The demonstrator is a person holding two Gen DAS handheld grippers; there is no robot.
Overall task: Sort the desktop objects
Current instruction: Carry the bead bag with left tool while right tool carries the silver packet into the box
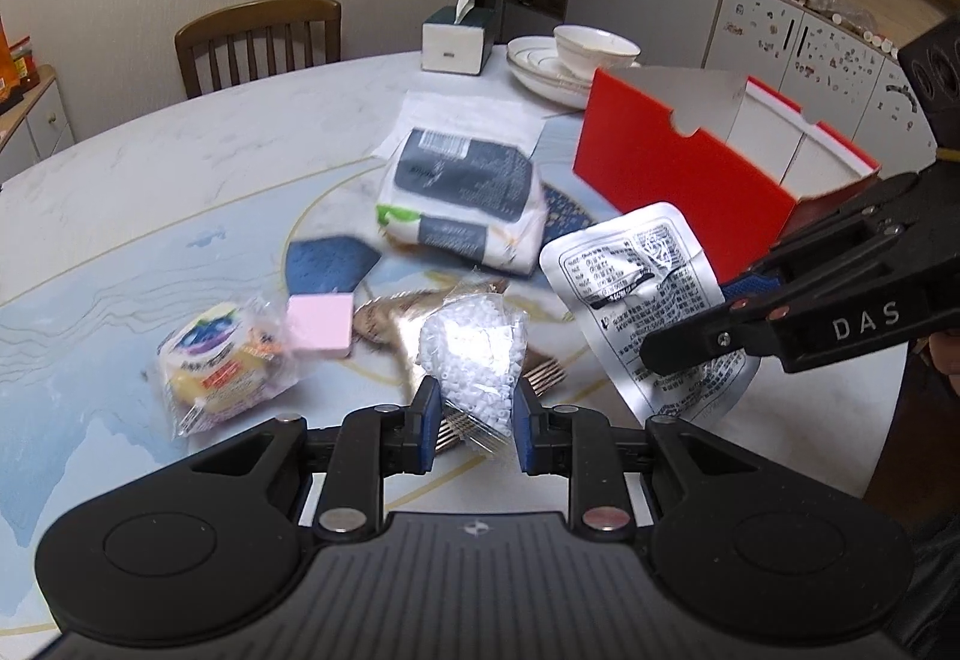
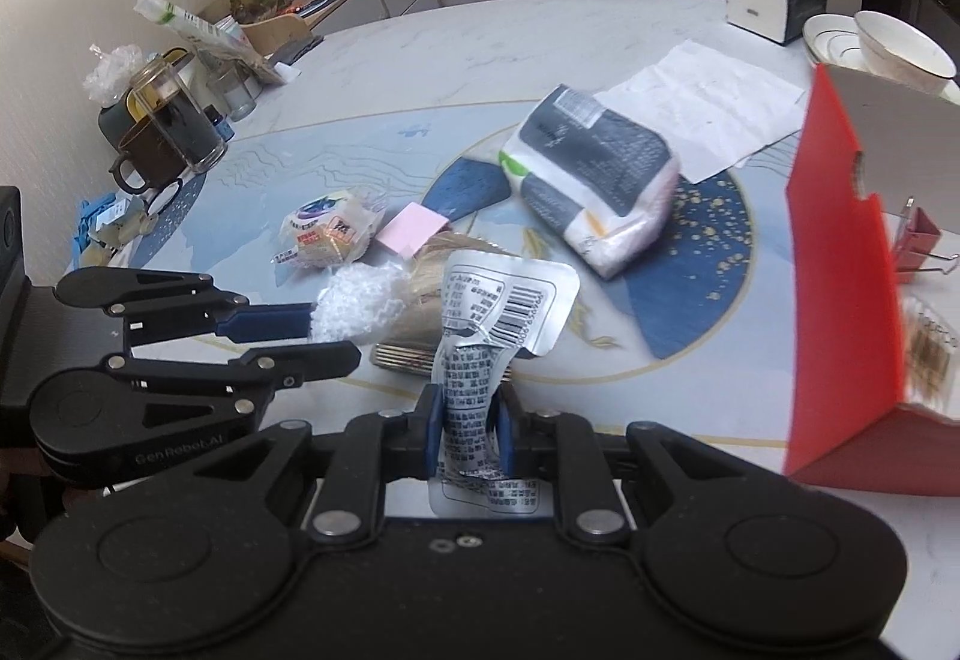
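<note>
Both tongs are clamped, each on its own packet: my left gripper pinches the bead bag by its lower part, and my right gripper squeezes the foil pouch near its bottom, so the pouch stands up crumpled between the pads. I hold both lifted off the table, I think so that they can go over the high wall of the red box, which stands open just beside the pouch on the right side. From the left view I see white dividers inside the box and no object in the compartments that show; from the right view something brownish seems to lie behind its near wall, but I cannot tell what. Left on the table are the snack pack, the pink pad, the tissue pack and some thin sticks under my left gripper. Behind, a bowl sits in stacked plates; what it holds is hidden.
</note>
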